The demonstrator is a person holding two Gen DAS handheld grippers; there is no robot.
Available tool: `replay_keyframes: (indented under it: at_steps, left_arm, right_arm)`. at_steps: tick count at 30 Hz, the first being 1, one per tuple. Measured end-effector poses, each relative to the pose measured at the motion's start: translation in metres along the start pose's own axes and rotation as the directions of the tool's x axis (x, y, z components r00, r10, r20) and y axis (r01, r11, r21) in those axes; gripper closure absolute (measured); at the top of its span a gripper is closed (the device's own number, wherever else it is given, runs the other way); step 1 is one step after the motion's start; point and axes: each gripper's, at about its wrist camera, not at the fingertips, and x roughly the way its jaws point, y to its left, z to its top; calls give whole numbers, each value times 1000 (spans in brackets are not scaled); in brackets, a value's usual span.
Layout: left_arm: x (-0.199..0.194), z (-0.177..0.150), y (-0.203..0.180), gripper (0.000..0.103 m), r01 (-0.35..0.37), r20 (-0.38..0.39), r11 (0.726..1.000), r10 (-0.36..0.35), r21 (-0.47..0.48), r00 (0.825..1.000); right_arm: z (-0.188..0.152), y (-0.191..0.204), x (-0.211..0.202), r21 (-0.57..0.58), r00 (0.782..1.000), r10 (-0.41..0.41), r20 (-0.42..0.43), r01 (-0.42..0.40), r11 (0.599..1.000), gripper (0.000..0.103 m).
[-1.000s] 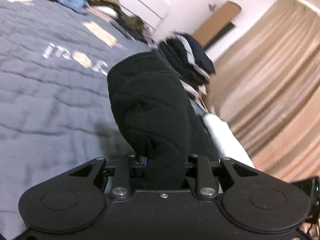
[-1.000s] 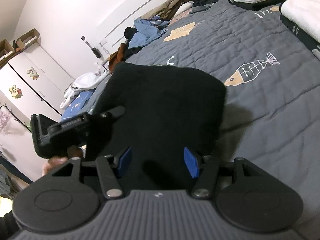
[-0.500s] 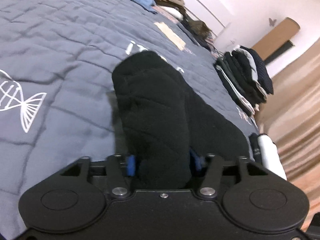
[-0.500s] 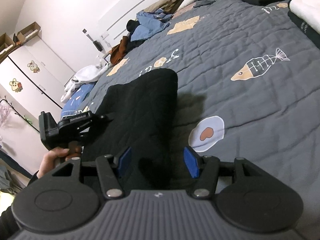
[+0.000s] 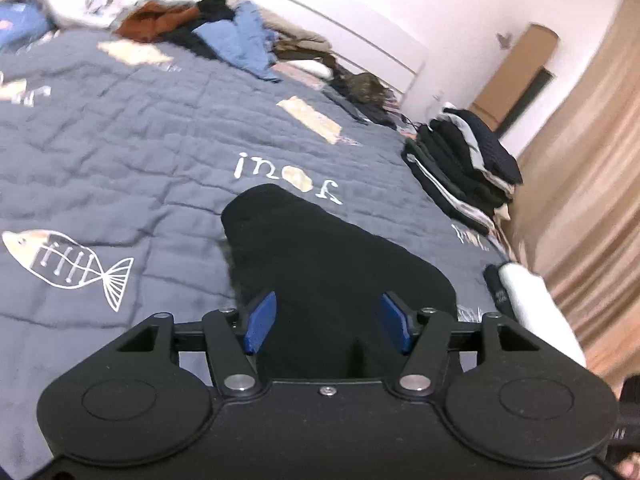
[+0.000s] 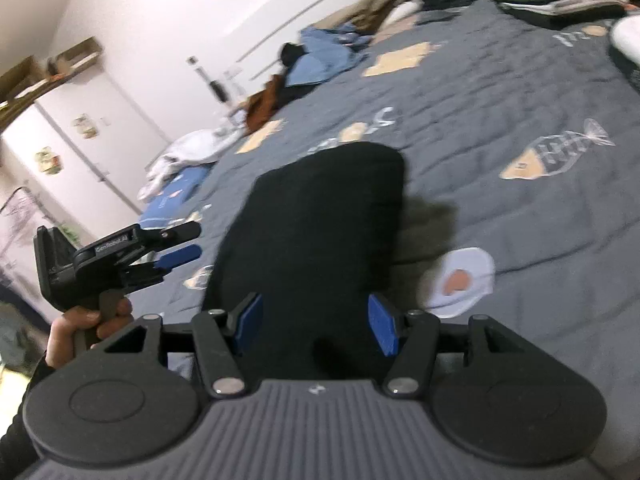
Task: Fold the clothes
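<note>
Grey quilt (image 5: 120, 160) with fish print (image 5: 68, 264); beige curtain (image 5: 592, 184) at right; white wardrobe (image 6: 68, 148).

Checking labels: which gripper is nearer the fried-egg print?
Right. Right gripper is beside the fried-egg print; left gripper, jaws opening empty, is beyond the black garment.

Left gripper (image 5: 328, 322) no longer clamped on the black garment (image 5: 320, 264): jaws opening, blue pads (image 5: 260, 322) clear of the cloth, which passes between them untouched. Garment now folded narrower and flat on the grey quilt (image 5: 120, 152), where a second ago one end stood raised in that grip. Left gripper (image 6: 176, 248) drawn off its edge.
</note>
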Motion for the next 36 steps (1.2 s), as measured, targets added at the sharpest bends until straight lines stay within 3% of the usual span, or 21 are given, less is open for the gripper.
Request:
replay_keyframes:
  at_steps: [8,17,36]
  left_arm:
    - [-29,-44,-35,34,-67,-46,986,75,154,996]
    - [-57,-86,-35,24,-103,-64,978,116,180,991]
    - [-107,-130,-40,14,-99,-64,969,116,225,991]
  right_arm:
    - [-7,24,7,-58,999,-9,-49,6,998,44]
    - [-22,49,3,-158,993,-114,-40,107,982,37]
    - [-69,88,-29,-157,982,-187,-21,182,971,36]
